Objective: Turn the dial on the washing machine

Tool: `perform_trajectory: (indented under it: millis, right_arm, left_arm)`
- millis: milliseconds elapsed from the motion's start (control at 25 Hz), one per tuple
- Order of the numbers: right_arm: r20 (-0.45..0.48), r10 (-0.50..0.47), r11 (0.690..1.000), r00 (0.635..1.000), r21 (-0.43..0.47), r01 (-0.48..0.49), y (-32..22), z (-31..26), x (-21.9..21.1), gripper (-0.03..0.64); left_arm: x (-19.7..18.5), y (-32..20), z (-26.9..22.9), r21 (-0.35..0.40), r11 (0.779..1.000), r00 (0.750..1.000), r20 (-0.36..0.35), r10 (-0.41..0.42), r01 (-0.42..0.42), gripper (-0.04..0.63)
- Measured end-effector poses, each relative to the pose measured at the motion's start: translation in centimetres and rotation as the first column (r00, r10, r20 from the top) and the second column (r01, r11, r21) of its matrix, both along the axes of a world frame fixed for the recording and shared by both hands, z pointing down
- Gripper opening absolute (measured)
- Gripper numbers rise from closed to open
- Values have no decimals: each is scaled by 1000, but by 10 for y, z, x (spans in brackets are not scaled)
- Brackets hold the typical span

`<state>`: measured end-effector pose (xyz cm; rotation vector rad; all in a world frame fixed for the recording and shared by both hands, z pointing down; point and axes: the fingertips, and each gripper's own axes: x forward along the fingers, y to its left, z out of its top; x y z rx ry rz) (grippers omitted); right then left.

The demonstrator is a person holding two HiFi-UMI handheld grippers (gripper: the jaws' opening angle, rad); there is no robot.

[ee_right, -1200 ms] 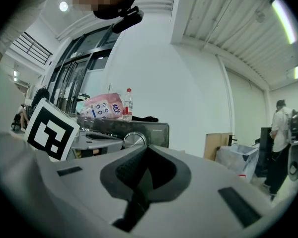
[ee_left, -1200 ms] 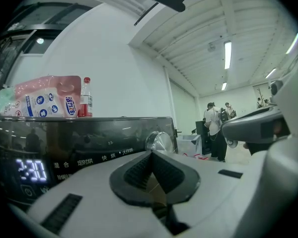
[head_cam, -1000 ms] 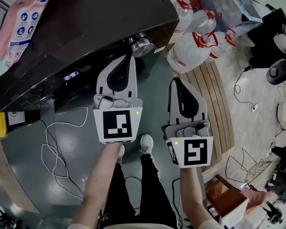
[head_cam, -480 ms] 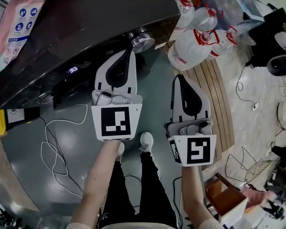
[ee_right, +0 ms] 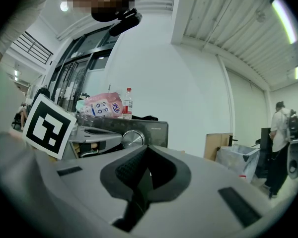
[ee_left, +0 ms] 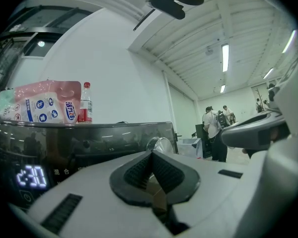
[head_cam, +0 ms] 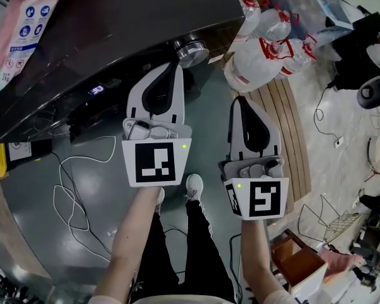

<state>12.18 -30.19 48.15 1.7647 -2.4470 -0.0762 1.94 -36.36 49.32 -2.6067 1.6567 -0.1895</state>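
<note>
Person stands right in front of the washing machine [head_cam: 114,30], a tool in each hand, both pointing fwd at it. The left tool [head_cam: 175,65] has its jaws pressed together w/ nothing between them. Its tip sits just below and beside the dial [head_cam: 191,50]. It looks a hair short of touching, but that's hard to call from above. The dial is a round silver knob on the machine's front panel, near the right-hand corner. A lit display [head_cam: 96,90] glows further left on the same panel.

The right tool [head_cam: 235,101] is also closed and empty. It hangs lower and to the right, well apart from the dial, over the grey floor [head_cam: 63,246]. From the right gripper view the dial shows just above its shut jaws, w/ the left tool's marker cube [ee_right: 47,125] off to one side.

On top of the machine lies a pink pouch [head_cam: 31,18], w/ a red-label bottle [ee_left: 86,103] upright next to it. Big water bottles [head_cam: 266,49] are bunched on the floor to the machine's right, beside wooden slats [head_cam: 282,132]. A white cable [head_cam: 69,189] loops over the floor at left. A few people [ee_left: 213,130] stand far back in the room.
</note>
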Motion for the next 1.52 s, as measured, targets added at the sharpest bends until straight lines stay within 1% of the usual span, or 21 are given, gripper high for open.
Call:
perform_trajectory:
  millis: [80, 200, 320, 480, 640, 760, 1000, 1120, 1240, 1520]
  right_arm:
    - [-2, 1, 1000, 1000, -1, -1, -1, 1, 1, 3]
    - [1, 7, 1000, 1000, -4, -7, -2, 1, 2, 3]
    - [4, 10, 1000, 1000, -7, -10, -2, 1, 3, 3]
    - [0, 8, 1000, 1000, -4, -8, -4, 0, 3, 3]
    - [1, 19, 1000, 1000, -10, -19, -3, 2, 6, 3]
    - [2, 21, 1000, 1000, -13, -21, -3, 2, 10, 3]
    - [2, 26, 1000, 1000, -8, -26, -3, 0, 16, 3]
    - [2, 22, 1000, 1000, -12, -22, -2, 1, 15, 3]
    - [2, 13, 1000, 1000, -13, -13, -2, 2, 11, 3]
    - [5, -5, 1000, 1000, -15, 5, 0, 5, 3, 3]
  left_arm:
    - [1, -1, -4, 11, 1000, 1000, 0, 6, -6, -2]
    - [4, -3, -14, 41, 999, 999, 27, 23, -24, -2]
    - [5, -3, -15, 32, 999, 1000, -4, 21, -21, -2]
    - [9, -5, -19, 33, 999, 999, 13, 34, -34, -2]
    - [18, -10, -29, 52, 997, 998, 21, 53, -54, -2]
    - [20, -11, -30, 47, 998, 999, 1, 48, -48, -2]
    - [15, -9, -28, 44, 999, 1000, -6, 27, -27, -2]
    - [5, -5, -17, 16, 1000, 1000, -10, 1, -1, -2]
    - [0, -2, -6, -9, 1000, 1000, 6, 0, 0, -2]
    - [6, -5, -18, 30, 999, 1000, 6, 14, -14, -2]
